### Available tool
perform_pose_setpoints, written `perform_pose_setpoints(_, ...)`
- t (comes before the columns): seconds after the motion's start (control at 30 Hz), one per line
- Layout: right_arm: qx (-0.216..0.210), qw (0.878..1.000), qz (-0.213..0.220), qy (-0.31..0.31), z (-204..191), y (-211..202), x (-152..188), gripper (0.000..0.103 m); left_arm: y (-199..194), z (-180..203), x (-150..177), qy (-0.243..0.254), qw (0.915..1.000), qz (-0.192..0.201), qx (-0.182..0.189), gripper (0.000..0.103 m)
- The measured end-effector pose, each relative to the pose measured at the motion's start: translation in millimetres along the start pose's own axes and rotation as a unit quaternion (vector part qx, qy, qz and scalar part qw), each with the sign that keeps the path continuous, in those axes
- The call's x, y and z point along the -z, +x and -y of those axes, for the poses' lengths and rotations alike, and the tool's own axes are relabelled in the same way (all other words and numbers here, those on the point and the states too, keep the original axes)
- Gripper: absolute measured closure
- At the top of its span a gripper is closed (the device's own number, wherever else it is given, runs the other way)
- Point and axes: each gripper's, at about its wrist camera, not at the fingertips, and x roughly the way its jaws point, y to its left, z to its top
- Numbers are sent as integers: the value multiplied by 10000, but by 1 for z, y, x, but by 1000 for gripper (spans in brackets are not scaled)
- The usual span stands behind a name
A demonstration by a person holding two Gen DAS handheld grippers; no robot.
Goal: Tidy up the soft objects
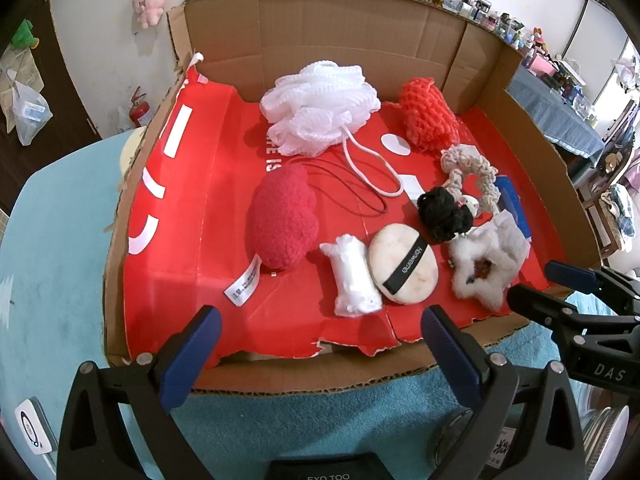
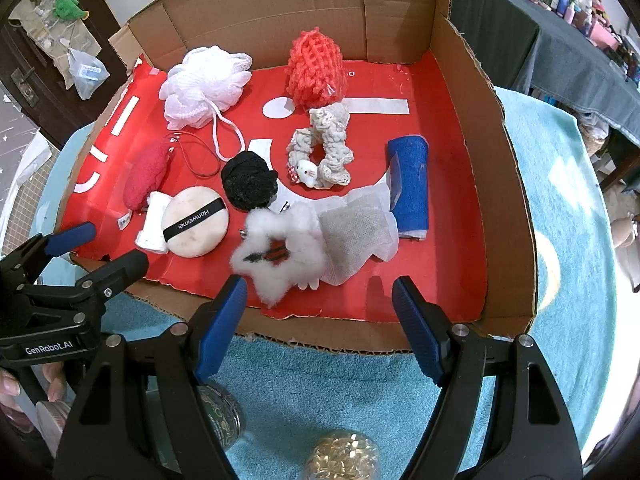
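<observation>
- The left gripper hangs at the near edge of the cardboard box, jaws spread wide with nothing between them.
- Just ahead of the left jaws lie a small white roll and a round powder puff with a black band, touching each other.
- Ahead and to the left of those jaws sits a red fuzzy pouch; far ahead are a white mesh bath ball and an orange net sponge.
- The right gripper hovers over the box's near rim, jaws also spread and empty.
- A white fluffy star lies right by the tip of its left finger; a gauze pad touches the star's far side.
- Ahead and right of the right jaws lies a blue rolled cloth; farther ahead are a black scrunchie and a grey knitted scrunchie.
- The box rests on a teal towel.
</observation>
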Motion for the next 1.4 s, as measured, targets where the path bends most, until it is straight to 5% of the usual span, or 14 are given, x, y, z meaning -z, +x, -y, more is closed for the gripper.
perform_pose_setpoints(0.97,-20,10000,23,21,1,-3,0,29,0,-4,0,-98,9999,-2,40,1)
perform_pose_setpoints(1.4,205,9964,826,-29,-5,-66,10,29,-83,-12,18,-373,9940,1007,-211,1)
